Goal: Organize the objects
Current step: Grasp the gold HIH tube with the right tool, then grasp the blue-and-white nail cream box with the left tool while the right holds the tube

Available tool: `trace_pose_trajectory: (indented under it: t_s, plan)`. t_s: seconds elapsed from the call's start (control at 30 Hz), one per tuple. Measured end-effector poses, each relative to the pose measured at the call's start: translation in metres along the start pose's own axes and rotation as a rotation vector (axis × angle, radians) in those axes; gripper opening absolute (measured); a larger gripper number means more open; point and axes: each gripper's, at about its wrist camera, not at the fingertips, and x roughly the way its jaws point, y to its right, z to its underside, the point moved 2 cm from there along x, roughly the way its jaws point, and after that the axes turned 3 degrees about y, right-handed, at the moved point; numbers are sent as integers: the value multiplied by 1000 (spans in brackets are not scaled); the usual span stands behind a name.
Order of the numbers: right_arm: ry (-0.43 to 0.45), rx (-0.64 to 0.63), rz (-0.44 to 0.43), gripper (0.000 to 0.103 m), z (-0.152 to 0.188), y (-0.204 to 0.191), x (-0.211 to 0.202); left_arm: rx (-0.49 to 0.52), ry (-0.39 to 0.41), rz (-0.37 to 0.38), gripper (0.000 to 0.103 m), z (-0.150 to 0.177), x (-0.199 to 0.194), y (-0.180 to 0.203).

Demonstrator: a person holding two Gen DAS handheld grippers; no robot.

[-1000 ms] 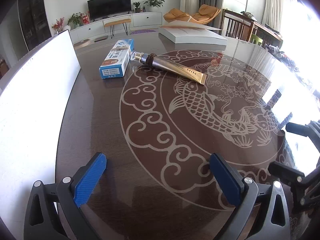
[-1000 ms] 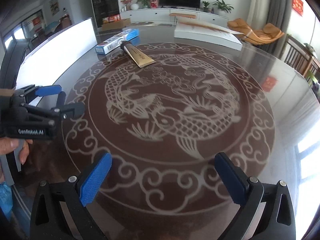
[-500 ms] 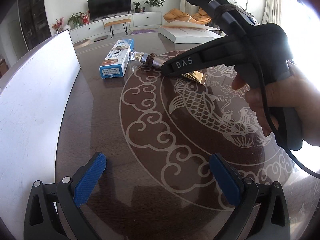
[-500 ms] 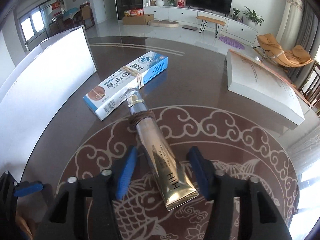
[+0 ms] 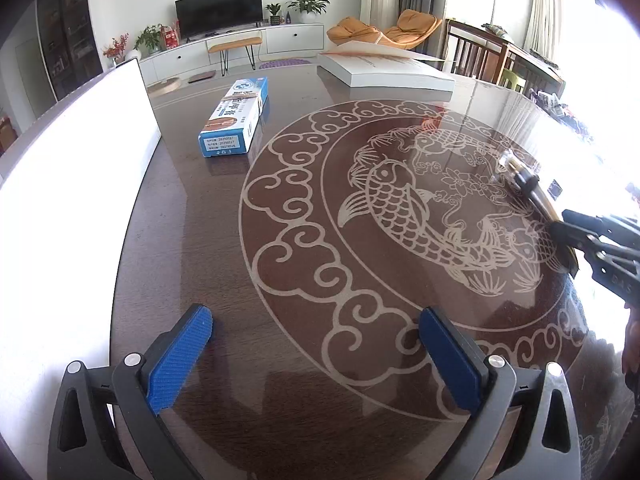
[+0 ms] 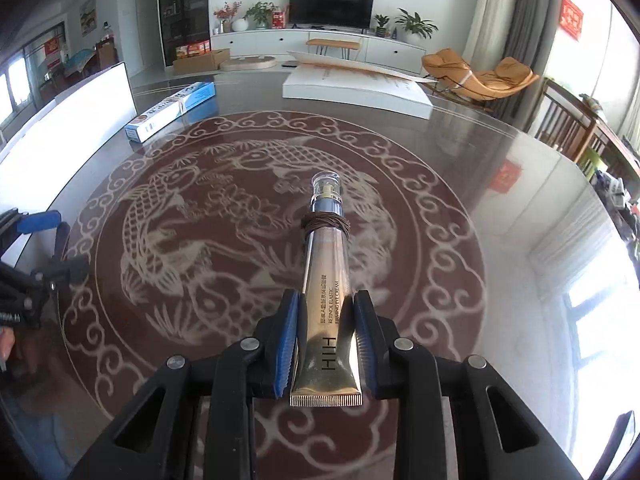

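Cream tube (image 6: 326, 300): half a second ago it lay on the table (image 6: 500, 240) touching the blue carton (image 6: 172, 110), straddled by the right gripper (image 6: 326, 344). It is now clamped between those pads, cap pointing to 12 o'clock, apparently lifted clear and well apart from the carton at 10 o'clock. Pickup appears complete; placement remains. Left gripper (image 5: 316, 356): pads spread wide, holding nothing.
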Motion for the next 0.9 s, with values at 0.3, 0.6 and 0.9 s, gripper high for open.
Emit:
trace_pose_trajectory:
  t_s: [0.3,0.6,0.9]
  plan:
    - [-7,134,34,79,39,30,-24,2,1,-3,103,0,0,0]
    - [-16,140,28,87,38,26,-20,4,-9,-7,103,0,0,1]
    - [-18,137,22,89,38,25,-19,-180,-52,68,103,-63,16,-25]
